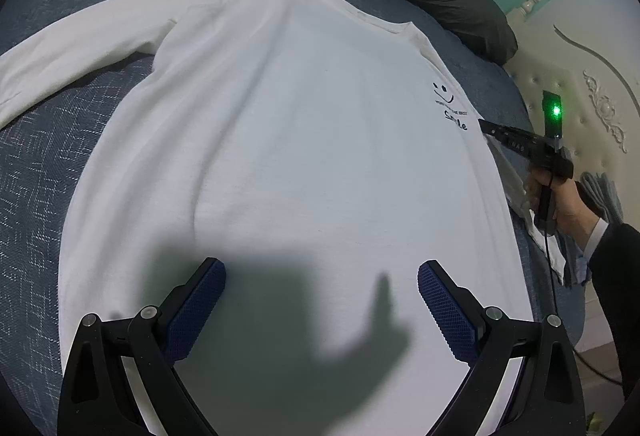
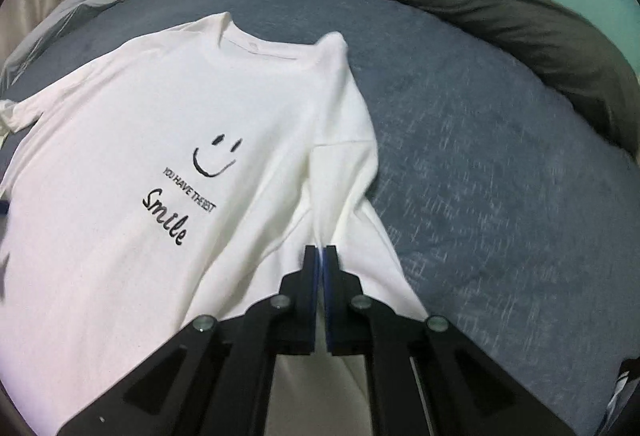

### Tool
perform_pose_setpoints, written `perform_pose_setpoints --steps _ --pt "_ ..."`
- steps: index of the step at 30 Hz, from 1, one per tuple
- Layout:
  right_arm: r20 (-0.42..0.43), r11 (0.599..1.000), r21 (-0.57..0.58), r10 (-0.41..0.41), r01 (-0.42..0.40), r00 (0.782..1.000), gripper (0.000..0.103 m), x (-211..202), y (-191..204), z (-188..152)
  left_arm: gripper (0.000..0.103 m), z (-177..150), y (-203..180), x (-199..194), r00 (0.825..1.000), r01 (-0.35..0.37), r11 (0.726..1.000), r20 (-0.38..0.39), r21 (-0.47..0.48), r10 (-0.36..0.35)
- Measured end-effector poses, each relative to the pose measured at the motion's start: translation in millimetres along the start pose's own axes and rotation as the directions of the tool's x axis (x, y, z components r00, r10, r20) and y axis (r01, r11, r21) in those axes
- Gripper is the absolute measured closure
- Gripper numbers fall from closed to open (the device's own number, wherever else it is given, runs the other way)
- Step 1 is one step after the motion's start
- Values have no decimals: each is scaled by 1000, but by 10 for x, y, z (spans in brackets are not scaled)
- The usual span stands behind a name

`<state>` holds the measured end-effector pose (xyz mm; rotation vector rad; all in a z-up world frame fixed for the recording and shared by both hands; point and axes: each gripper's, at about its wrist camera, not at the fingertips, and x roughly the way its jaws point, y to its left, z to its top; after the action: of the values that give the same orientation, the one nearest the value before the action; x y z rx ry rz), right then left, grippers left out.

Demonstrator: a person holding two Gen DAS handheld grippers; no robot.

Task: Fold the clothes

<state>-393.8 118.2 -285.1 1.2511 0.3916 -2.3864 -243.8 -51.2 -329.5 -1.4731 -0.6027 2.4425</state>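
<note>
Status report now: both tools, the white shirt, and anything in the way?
Left tool open above the white shirt, holding nothing. Right tool shut on the sleeve. Shirt flat on blue bed. Nothing in the way.

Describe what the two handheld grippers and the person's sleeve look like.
The left gripper has black angular linkage arms with silver pivot pins and blue textured pads. The right gripper matches it; in the left wrist view it carries a green light and a black cable. The hand wears a dark sleeve over a white cuff.
</note>
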Motion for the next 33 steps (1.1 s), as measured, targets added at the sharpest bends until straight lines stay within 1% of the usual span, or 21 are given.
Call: perform_pose_setpoints --steps 4,7,8,9,10,11,12,15,16,18,19,20,21,23,24,25,26,27,28,30,33 --pt "79 993 109 43 -52 996 100 -147 -229 40 4 -1 19 -2 1000 3 1000 -2 -4 -3" --pt "172 980 175 63 -93 983 99 -300 -355 74 4 -9 21 -10 1000 3 1000 -2 -3 -3" --pt "190 973 211 48 -88 981 98 -314 -420 98 4 -11 19 -14 1000 3 1000 -2 -4 -3" --pt "206 965 249 29 -81 978 89 -326 -487 124 4 -13 19 -17 1000 3 1000 -2 -4 -3" --pt "192 957 282 16 -71 981 83 -278 -538 155 4 -14 19 -21 1000 4 1000 -3 -4 -4" --pt "174 947 314 5 -60 985 72 -222 -588 187 4 -15 20 -23 1000 4 1000 -3 -4 -4" --pt "155 937 346 -7 -48 988 71 -167 -638 219 4 -15 23 -25 1000 5 1000 -3 -5 -5" --pt "103 915 403 -21 -22 995 71 16 -726 333 4 -17 32 -23 1000 7 1000 -5 -7 -7" --pt "84 908 418 -13 -23 996 71 54 -730 312 4 -18 35 -21 1000 7 1000 -6 -7 -7" --pt "89 904 426 0 -38 996 71 137 -701 374 4 -15 47 -21 1000 11 1000 -7 -11 -11" --pt "109 904 423 19 -64 994 70 158 -677 414 4 -13 53 -22 1000 14 1000 -7 -13 -14" --pt "108 905 419 24 -67 994 70 186 -659 442 4 -12 56 -20 1000 16 1000 -7 -15 -16" --pt "89 909 413 21 -56 996 70 223 -622 474 4 -11 58 -19 1000 17 1000 -7 -16 -17" --pt "22 918 397 10 -18 1000 70 289 -561 502 4 -17 56 -20 1000 17 1000 -8 -13 -17" --pt "16 920 392 6 -12 1000 70 306 -553 518 4 -16 57 -21 1000 17 1000 -8 -13 -17" --pt "12 922 387 3 -7 1000 72 324 -547 534 4 -17 57 -23 1000 18 1000 -9 -13 -18" --pt "22 920 391 -1 -8 1000 79 321 -556 549 4 -18 61 -24 1000 19 1000 -9 -14 -19" --pt "28 918 397 -7 -5 1000 94 323 -572 561 4 -19 64 -24 1000 20 1000 -9 -15 -20" --pt "33 915 404 -13 -2 999 98 325 -588 572 4 -21 67 -19 1000 20 1000 -10 -15 -21" --pt "30 916 400 -33 18 999 102 347 -619 619 4 -24 71 -3 1000 20 1000 -14 -14 -20" --pt "37 920 387 -80 60 996 102 333 -692 712 4 -27 64 12 1000 17 1000 -19 -8 -17"
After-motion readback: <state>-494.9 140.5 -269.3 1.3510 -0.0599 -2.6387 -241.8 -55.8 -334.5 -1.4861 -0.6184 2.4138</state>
